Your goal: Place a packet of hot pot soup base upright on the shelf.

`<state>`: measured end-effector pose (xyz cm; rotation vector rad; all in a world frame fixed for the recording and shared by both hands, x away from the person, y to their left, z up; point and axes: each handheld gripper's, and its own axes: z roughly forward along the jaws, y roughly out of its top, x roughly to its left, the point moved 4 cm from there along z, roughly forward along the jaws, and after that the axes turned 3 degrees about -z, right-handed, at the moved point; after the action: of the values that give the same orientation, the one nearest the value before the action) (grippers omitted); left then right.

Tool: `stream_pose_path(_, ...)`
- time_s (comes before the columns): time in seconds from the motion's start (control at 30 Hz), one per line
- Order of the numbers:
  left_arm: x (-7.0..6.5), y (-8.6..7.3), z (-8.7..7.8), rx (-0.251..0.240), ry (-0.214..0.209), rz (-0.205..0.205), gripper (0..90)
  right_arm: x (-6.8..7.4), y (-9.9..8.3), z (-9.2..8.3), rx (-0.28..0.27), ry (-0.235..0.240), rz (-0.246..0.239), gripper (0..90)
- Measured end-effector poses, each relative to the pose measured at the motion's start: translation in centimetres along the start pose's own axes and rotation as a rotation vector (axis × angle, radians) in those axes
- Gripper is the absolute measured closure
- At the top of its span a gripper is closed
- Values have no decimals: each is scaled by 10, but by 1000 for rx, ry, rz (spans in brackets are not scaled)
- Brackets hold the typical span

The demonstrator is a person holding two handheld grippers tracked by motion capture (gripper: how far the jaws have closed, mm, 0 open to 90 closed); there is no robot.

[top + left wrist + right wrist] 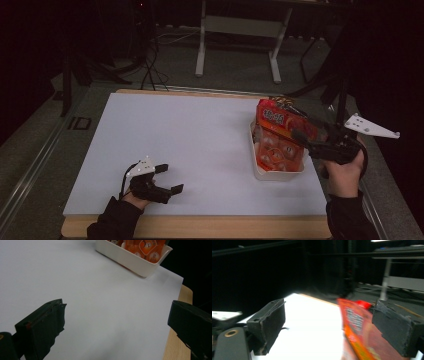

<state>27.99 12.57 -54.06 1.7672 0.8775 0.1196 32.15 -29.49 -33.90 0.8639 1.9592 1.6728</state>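
A white tray (278, 175) stands at the right of the white sheet (190, 145) and holds several orange snack packets (272, 150). A large red-orange bag (280, 119) leans upright on top of them. My right gripper (302, 137) hovers just right of the bag, raised above the tray. In the right gripper view its jaws (328, 312) stand wide open, with the bag (357, 322) close to the right-hand jaw and not pinched. My left gripper (170, 178) rests low near the front left, open and empty; from its view (117, 307) the tray (130, 261) lies ahead.
The sheet covers a wooden tabletop whose edge (200, 226) shows at the front. A desk frame with white legs (200, 50) and floor cables (150, 70) stand beyond the table's far side. Darkness surrounds the table.
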Motion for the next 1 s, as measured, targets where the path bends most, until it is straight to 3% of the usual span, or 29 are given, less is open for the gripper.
stream_pose_path(0.43, -1, -1, 1, 2, -3, 2, 13, 31, -20, 29, 101, 80, -69, 116)
stream_pose_path(0.5, -1, -1, 1, 3, -2, 3, 13, 35, -24, 34, 107, 106, -69, 116)
stream_pose_path(1.0, -2, -1, 0, 4, -2, 11, 13, 53, -64, 60, 168, 178, -61, 131)
